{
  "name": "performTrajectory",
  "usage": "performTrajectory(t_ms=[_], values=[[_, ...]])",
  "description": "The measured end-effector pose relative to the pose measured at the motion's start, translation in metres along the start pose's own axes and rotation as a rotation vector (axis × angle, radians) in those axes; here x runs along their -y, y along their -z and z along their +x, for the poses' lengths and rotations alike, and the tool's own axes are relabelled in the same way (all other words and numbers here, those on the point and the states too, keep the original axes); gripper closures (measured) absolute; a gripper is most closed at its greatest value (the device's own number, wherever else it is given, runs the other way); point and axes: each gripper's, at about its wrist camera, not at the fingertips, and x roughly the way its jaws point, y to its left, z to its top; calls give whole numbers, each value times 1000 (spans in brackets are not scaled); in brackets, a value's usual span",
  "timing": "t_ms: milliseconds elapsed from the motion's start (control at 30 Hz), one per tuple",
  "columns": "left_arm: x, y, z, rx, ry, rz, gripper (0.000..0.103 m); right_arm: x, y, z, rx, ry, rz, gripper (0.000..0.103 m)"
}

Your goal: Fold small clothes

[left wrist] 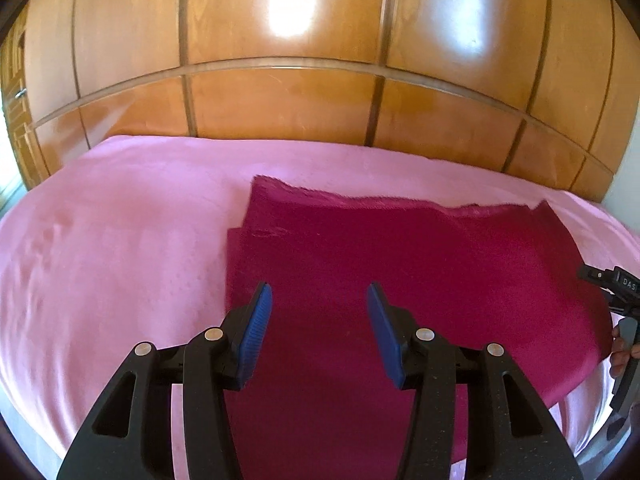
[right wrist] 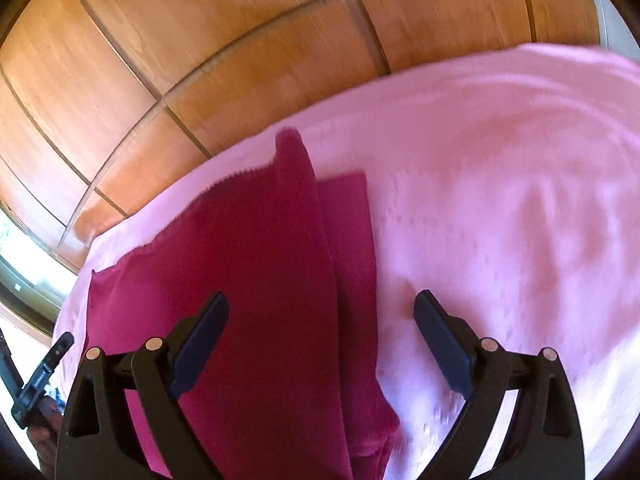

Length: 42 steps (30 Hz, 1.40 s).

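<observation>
My left gripper (left wrist: 320, 300): jaws parted, empty, above the crimson cloth (left wrist: 400, 264) | my right gripper (right wrist: 320, 312): jaws wide, empty, over its edge | pink bedspread (left wrist: 120, 248) beneath.

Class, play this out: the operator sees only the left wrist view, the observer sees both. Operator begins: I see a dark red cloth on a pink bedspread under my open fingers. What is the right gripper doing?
Observer: The right gripper is open, with nothing held between its fingers.
Operator: Where is it relative to the cloth?
Observer: It straddles the right edge of the dark red cloth: one finger above the cloth, the other above the bare pink bedspread.
Operator: Is that edge a single layer?
Observer: No. An upper layer overlaps a lower strip that sticks out along that side.
</observation>
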Motion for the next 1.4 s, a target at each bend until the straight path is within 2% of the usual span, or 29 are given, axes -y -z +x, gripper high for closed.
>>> performTrajectory(t_ms=[200,367,567,667,833,933,1000,1100,1133,1167,1267,1400], values=[[12,7,2,-22,17,17,54,-4,11,-8,-26,-66,-20,11],[17,12,7,-40,26,23,54,-6,19,-14,-50,-88,-31,27],[16,17,18,-74,40,9,54,-8,22,-16,-68,-96,-34,40],[14,21,27,-98,49,-1,52,-11,24,-13,-81,-95,-45,44],[7,20,32,-113,76,-50,52,-13,22,-13,-98,-107,-50,51],[-5,16,22,-94,93,-123,52,-13,21,-10,-107,-115,-36,51],[-13,15,14,-70,110,-162,61,-10,20,-9,-112,-132,-21,50],[-10,18,12,-79,129,-119,67,-11,21,-10,-114,-134,-14,51],[-9,19,16,-98,140,-105,69,-13,20,-11,-121,-153,-9,60],[-7,22,21,-128,151,-95,69,-15,20,-11,-126,-168,-5,68],[-6,24,32,-142,155,-89,69,-23,19,-16,-123,-169,-10,72],[-14,21,34,-160,187,-131,69,-32,13,-28,-104,-234,18,75]])
